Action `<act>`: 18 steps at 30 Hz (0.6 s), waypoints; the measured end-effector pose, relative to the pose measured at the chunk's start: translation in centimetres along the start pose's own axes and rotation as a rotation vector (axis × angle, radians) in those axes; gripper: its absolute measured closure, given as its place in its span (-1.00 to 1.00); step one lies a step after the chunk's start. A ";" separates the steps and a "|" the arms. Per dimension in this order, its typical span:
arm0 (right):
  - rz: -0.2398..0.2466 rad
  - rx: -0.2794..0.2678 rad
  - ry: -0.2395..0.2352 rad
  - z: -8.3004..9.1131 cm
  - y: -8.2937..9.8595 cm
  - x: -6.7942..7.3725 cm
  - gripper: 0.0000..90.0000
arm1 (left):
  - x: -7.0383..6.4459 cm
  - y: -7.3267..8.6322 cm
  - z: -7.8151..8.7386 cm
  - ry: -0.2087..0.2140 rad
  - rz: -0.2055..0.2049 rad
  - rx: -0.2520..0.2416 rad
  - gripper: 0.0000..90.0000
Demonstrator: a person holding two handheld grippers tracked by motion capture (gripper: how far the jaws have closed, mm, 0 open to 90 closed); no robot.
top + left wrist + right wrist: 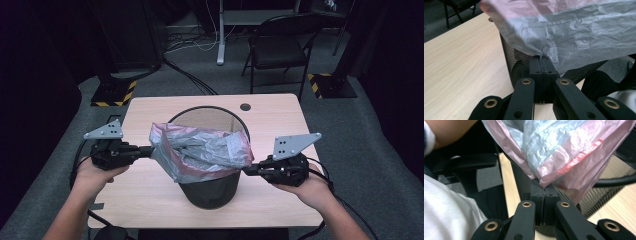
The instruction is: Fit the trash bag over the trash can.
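Note:
A black mesh wastebasket (209, 192) stands near the middle of the wooden table (150, 195). A thin grey plastic bag with a pink-red rim (202, 150) is stretched over its near side. My left gripper (151, 149) is shut on the bag's left edge (541, 53), its jaws pressed together on the film. My right gripper (245, 170) is shut on the bag's right edge (544, 183), pinching the pink rim. In the left gripper view the mesh wall (516, 65) is just behind the jaws. The basket's mesh (524, 182) also sits right behind the jaws in the right gripper view.
A round cable hole (245, 106) lies in the table's far edge. Behind the table stands a black folding chair (280, 45), with cables on the grey floor and yellow-black striped stand bases (115, 95) at both sides. The person's white sleeve (446, 212) is close on the right gripper's left.

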State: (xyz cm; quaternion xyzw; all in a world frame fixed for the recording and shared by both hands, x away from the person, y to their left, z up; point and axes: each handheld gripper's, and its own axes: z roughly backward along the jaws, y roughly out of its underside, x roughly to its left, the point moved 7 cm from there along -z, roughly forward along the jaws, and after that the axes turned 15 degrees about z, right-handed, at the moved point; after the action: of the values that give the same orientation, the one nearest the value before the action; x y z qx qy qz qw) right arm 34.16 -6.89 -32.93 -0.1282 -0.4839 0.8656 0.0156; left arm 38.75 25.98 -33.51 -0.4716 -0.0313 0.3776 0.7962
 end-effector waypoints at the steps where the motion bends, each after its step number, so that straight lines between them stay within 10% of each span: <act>1: 0.003 0.014 0.017 -0.1 0.3 -0.3 0.98 | 0.0 0.0 -0.2 0.001 0.000 0.001 0.98; 13: -0.041 0.062 0.184 0.6 2.1 -5.1 0.98 | 2.1 -1.4 -2.9 -0.027 0.057 -0.061 0.98; 18: -0.110 0.017 0.150 0.9 2.3 -6.2 0.80 | 2.0 -1.9 -3.5 -0.034 0.058 -0.080 0.97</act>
State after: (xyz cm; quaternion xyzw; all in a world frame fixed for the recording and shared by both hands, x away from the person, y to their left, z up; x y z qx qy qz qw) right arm 40.18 -9.80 -33.14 -0.1659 -0.4801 0.8555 0.1005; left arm 42.71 24.14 -34.56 -0.4971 -0.0463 0.4070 0.7649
